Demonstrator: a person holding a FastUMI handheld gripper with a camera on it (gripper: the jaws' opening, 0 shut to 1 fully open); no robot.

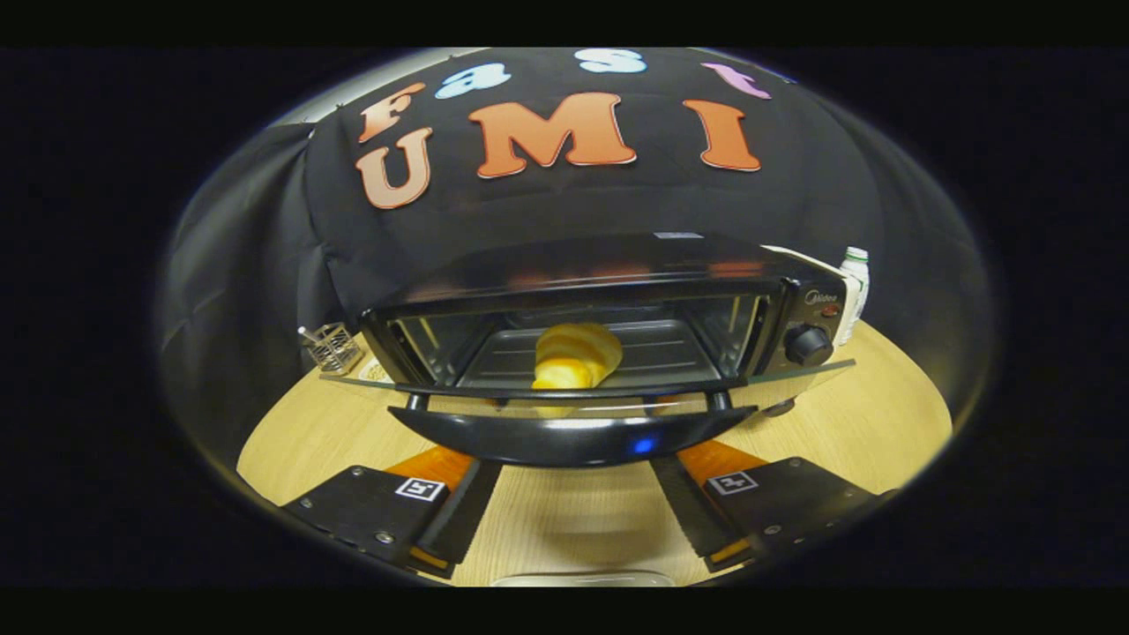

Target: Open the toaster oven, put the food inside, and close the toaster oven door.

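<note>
1. Standing on the light wooden round tabletop (335, 423), the black boxy toaster oven (609, 309) has its glass door (582, 397) dropped open, hanging roughly level out from the oven's front.
2. Inside the oven, a golden, ridged croissant-shaped pastry (575, 354) lies on the metal wire rack (657, 353), near the front of the cavity and about in the middle of its width.
3. The door's curved black handle bar (564, 438) runs along the door's outer edge, on the side of the oven nearest the gripper.
4. The gripper (575, 507) sits just short of that handle, its two fingers spread wide apart and holding nothing; bare tabletop shows between them, and I cannot tell whether their tips touch the handle's underside.
5. On the oven's control panel, to the right of the cavity, sit a round black knob (808, 345) and a small red light (829, 310) above it.
6. Left of the oven stands a small wire mesh basket (333, 347).
7. Behind the oven's right corner a white plastic bottle (854, 291) rises.
</note>
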